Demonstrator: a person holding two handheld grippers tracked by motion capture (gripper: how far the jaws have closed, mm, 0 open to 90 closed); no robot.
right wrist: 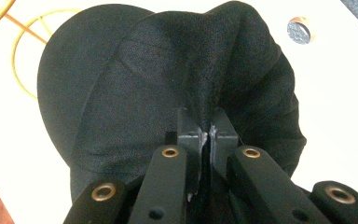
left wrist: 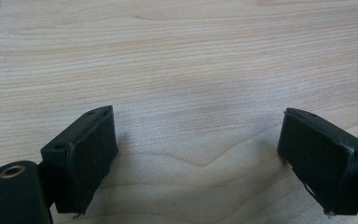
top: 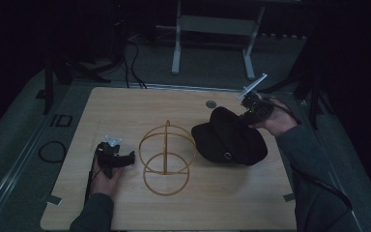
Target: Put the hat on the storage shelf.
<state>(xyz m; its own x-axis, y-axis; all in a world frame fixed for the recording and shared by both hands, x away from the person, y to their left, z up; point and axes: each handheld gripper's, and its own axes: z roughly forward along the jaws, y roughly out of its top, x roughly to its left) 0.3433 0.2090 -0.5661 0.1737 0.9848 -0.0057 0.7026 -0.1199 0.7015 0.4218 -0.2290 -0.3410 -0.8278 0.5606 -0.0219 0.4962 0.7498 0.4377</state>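
While the right gripper [right wrist: 208,132] pinches a fold of the one black cap [top: 229,137] on the table [top: 125,104], beside one yellow wire stand [top: 166,158], the left gripper [left wrist: 198,158] rests open, holding nothing.

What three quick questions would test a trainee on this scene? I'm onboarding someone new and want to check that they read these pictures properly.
1. True or false: the right hand-held gripper is shut on the black cap.
2. Multiple choice: what lies between the pads of the left hand-held gripper? A) the cap B) a wire of the stand C) nothing, just bare wooden table
3. Fill in: in the high view, the gold wire stand stands between the left hand-held gripper and the ____.

Key: 1 true, it pinches a fold of the fabric. 2 C, its jaws stand wide apart. 3 cap.
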